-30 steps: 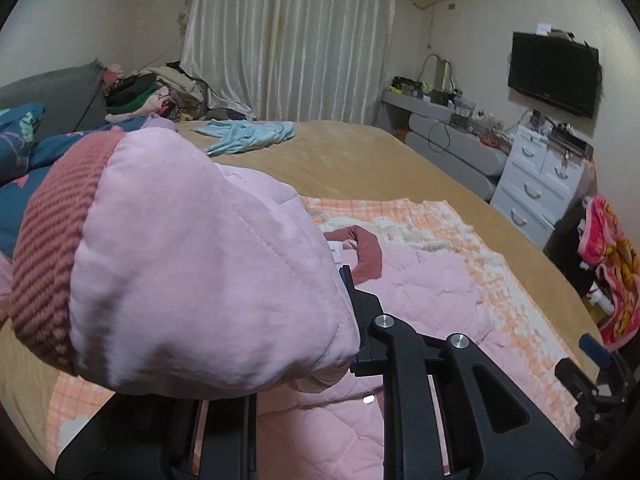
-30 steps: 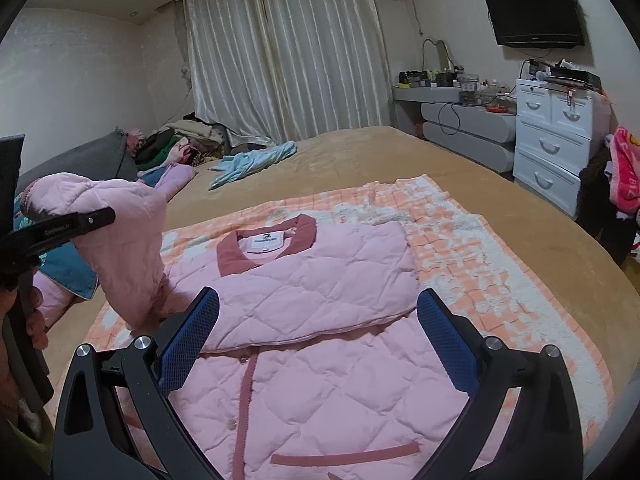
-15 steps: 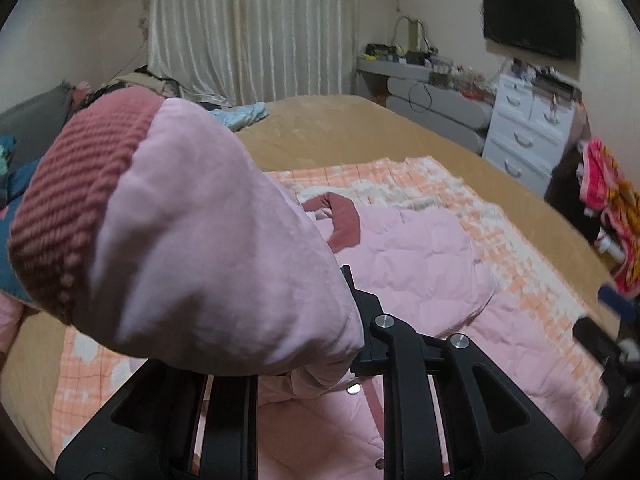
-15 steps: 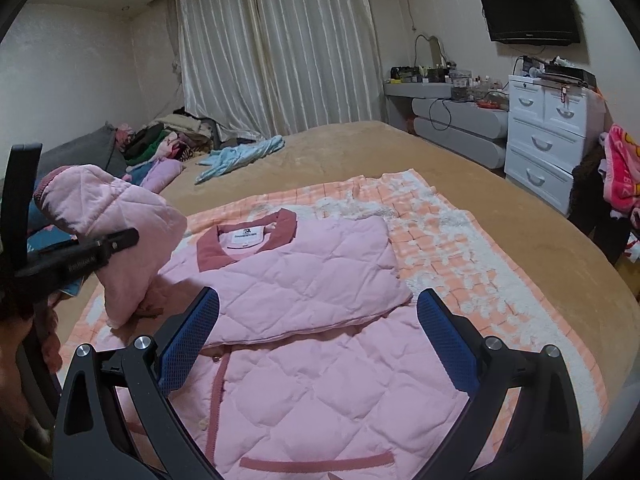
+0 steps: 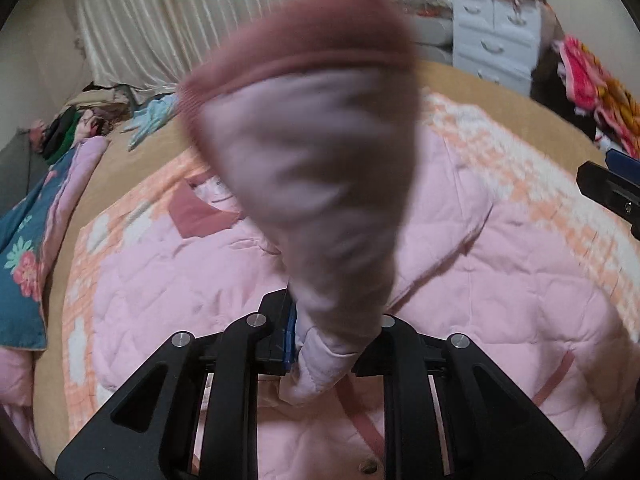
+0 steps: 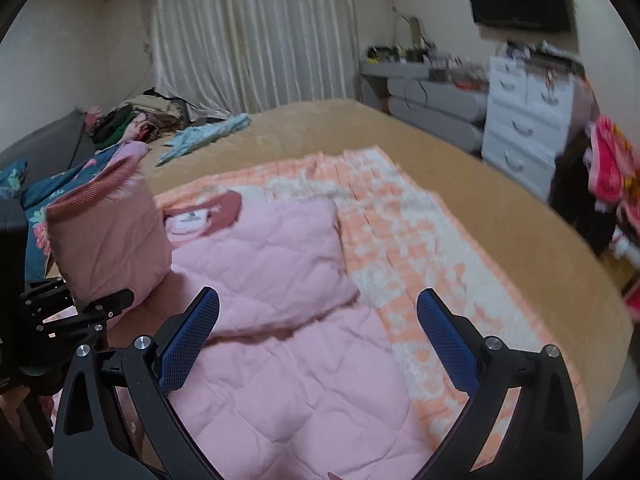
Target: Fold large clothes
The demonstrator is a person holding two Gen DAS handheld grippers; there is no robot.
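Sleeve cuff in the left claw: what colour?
Dusty rose ribbed cuff on the pale pink quilted sleeve; the right wrist view shows it sharpest.

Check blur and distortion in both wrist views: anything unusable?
Left wrist: the sleeve clamped in the left gripper is heavily motion-smeared and blocks the centre; the jacket is sharper. Right wrist: mild smear on the dresser, blue fingers crisp. Both show fisheye bending and dark corners.

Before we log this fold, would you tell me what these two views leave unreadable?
- Left wrist view: the raised sleeve is motion-blurred and hides the jacket behind it, including most of the collar.
- Right wrist view: the collar label is too small to read.
- Right wrist view: the jacket's hem is cut off by the bottom edge.
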